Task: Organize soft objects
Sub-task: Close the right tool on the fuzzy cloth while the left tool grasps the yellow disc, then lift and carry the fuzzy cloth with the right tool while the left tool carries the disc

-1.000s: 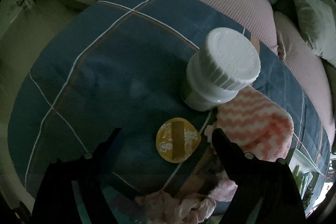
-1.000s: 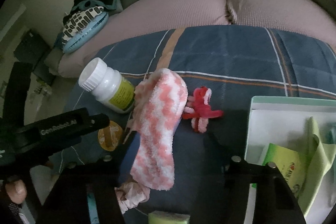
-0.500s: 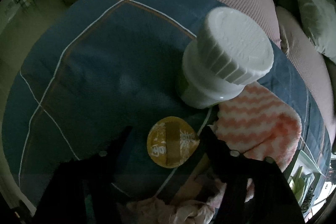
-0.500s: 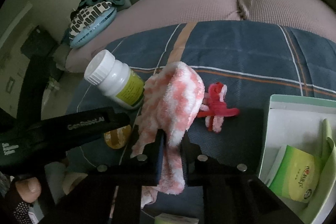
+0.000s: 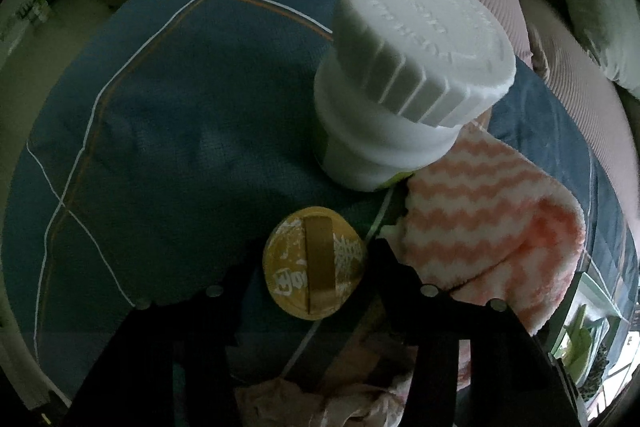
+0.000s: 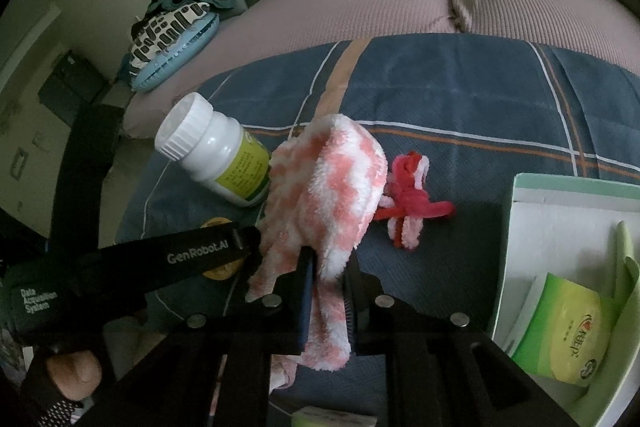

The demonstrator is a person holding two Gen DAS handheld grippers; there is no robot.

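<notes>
Through the left wrist view, we are watching the left tongs [image 5: 314,247] closing around a round yellow lid [image 5: 315,264] lying flat on the blue plaid blanket [image 5: 180,131], pads not yet pressing it. A white bottle [image 5: 404,99] is standing just beyond.

Through the right wrist view, the right tongs [image 6: 328,267] are clenching the pink-and-white fuzzy sock [image 6: 324,195], bunching it beside a red pipe-cleaner figure [image 6: 408,201].

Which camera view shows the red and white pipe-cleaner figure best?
The right wrist view: the pipe-cleaner figure lies in plain sight on the blue blanket, beside the pink sock. The left wrist view does not show it at all.
</notes>
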